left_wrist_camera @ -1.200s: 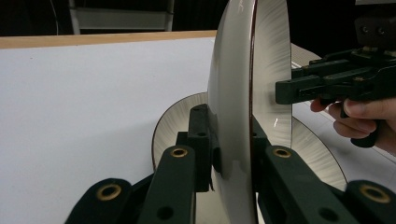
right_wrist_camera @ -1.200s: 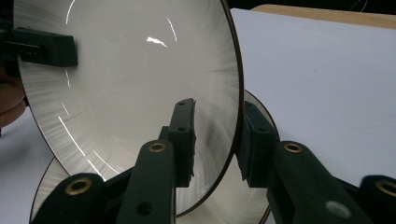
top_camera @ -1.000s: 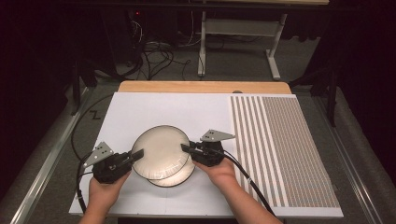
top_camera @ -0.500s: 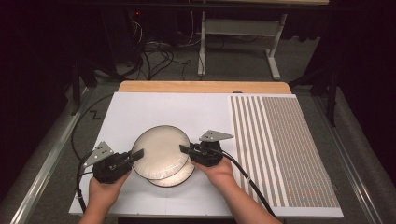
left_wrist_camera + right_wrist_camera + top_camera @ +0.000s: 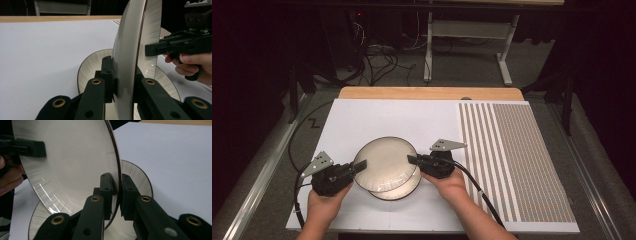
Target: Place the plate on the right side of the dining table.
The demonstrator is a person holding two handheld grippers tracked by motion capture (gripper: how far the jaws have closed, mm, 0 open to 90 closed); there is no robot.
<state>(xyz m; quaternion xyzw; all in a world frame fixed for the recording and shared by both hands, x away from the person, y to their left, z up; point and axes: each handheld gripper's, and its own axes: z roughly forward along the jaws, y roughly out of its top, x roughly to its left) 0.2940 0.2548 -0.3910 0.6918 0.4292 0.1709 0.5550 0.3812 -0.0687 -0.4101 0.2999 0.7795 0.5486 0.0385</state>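
Two grippers are pinching the same plate right now, one on each side, so the lift looks like it's partway along. Nearest the person, the left gripper [image 5: 360, 165] is clamping its jaws on the left rim of the upper plate [image 5: 384, 162], and the right gripper [image 5: 413, 160] is clamping the opposite rim; both gripper views are showing pads pressed tight on the plate's edge with no gap left. In the left gripper view the upper plate [image 5: 130, 50] is reading edge-on between the jaws, with the right gripper [image 5: 150, 50] coming in from the far side. That plate is sitting raised over the lower plate [image 5: 404, 189], which is lying flat on the white mat [image 5: 377, 117] near the table's front edge. In the right gripper view the lower plate [image 5: 137, 178] is peeking out behind the held one [image 5: 70, 160]. My read: grabbing is done, the two plates are looking separated, and what's left is carrying the top one off and setting it down somewhere, probably on open mat. Hard bits: I'm not managing to tell how big the gap between the plates is, most of the lower plate is hiding under the upper one, and farther back the striped panel [image 5: 517, 160] and the floor cables [image 5: 377, 55] are fading into the dark.
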